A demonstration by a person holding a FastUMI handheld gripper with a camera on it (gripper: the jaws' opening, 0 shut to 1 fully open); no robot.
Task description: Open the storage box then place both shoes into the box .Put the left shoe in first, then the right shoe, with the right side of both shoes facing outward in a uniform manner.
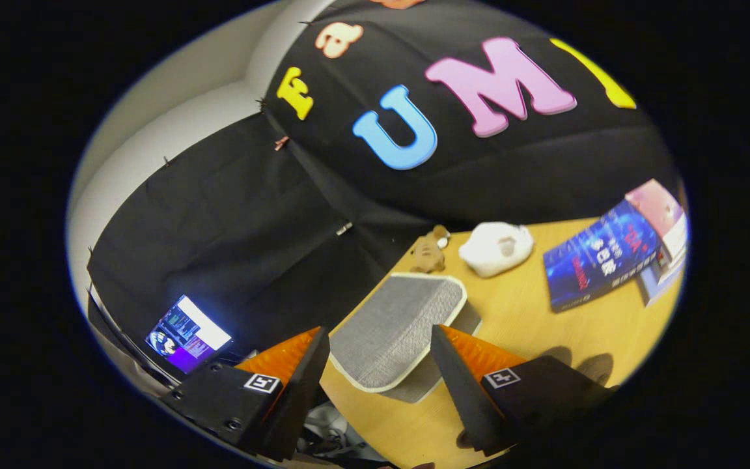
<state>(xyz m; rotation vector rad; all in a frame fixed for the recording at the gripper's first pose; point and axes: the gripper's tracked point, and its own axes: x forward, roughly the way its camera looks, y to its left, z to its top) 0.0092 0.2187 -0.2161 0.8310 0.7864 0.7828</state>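
The storage box, a flat grey thing with a woven top and a pale rim, lies on the wooden bench just ahead of the tongs and partly between their two tips, its lid down. The tongs hang spread apart above it, released, gripping nothing and touching nothing. From the box, a small brown soft toy sits at about twelve o'clock, near the bench's far edge. A white lumpy object rests just beside the toy, at about one o'clock from the box. Further round, at two o'clock and well apart from the box, a blue book lies flat, with a pink-covered book touching its far side. Off the bench, at nine o'clock from the box, a lit screen glows against the dark cloth.
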